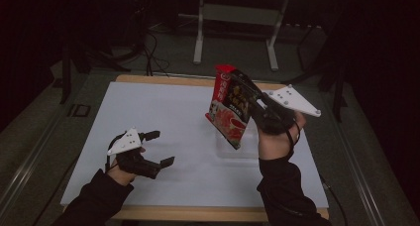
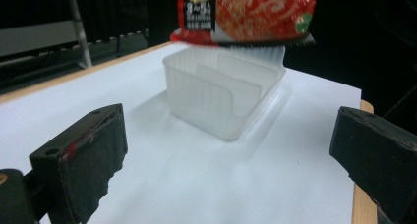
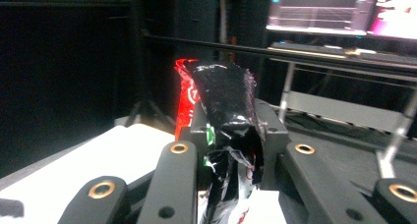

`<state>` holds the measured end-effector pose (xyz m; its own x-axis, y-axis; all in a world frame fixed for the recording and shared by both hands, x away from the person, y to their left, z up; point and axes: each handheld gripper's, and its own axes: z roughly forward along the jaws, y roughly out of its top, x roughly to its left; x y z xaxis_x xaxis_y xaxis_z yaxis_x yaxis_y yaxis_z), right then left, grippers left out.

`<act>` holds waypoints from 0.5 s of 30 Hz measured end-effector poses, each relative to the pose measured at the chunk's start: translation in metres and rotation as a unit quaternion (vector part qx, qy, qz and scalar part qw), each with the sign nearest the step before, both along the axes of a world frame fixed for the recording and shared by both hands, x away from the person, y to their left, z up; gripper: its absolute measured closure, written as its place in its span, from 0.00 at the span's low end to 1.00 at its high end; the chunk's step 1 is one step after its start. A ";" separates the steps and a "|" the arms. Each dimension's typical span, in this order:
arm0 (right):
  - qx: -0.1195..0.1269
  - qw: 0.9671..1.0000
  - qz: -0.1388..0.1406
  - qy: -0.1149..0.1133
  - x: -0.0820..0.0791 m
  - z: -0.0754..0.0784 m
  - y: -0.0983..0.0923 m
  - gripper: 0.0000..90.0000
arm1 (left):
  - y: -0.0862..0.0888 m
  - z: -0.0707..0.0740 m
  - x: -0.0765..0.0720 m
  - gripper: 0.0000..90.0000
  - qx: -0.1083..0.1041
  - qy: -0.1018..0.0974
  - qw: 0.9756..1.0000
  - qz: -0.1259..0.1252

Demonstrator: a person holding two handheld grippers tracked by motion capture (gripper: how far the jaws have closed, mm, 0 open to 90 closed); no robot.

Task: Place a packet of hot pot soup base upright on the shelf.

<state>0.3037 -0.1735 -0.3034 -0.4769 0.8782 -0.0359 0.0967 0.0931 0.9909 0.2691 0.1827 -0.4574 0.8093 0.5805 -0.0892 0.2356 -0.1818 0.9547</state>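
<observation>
A red and black snack packet (image 1: 230,107) hangs in the air over a clear plastic tray (image 1: 237,145) on the white table sheet (image 1: 163,112). My right gripper (image 1: 252,98) is shut on the packet's edge; in the right gripper view both pads clamp the crumpled packet (image 3: 223,106). My left gripper (image 1: 161,147) sits low at the near left of the table, jaws wide apart with nothing between them. In the left gripper view the divided tray (image 2: 221,94) stands ahead between the fingers (image 2: 86,155), and the packet's lower end (image 2: 246,15) hovers just above it.
The wooden table edge (image 1: 198,213) runs along the near side. Behind the table stand a metal frame (image 1: 237,28) and floor cables (image 1: 151,52). Lit monitors (image 3: 344,10) show in the right gripper view.
</observation>
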 end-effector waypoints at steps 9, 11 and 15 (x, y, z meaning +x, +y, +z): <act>-0.005 0.998 -0.060 0.018 0.017 -0.023 -0.009 0.84 | 0.012 -0.025 -0.009 0.01 -0.008 0.005 0.999 0.047; -0.007 0.998 -0.065 0.020 0.019 -0.026 -0.009 0.84 | 0.012 -0.026 -0.009 0.01 -0.007 0.008 0.999 0.047; -0.001 0.997 -0.073 0.034 0.029 -0.039 -0.008 0.84 | 0.013 -0.030 -0.008 0.01 -0.014 0.009 0.999 0.049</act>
<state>0.3329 -0.1812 -0.3421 -0.3462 0.9381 -0.0105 0.1758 0.0759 0.9815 0.2606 0.1957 -0.4875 0.7474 0.6534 -0.1202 0.2679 -0.1309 0.9545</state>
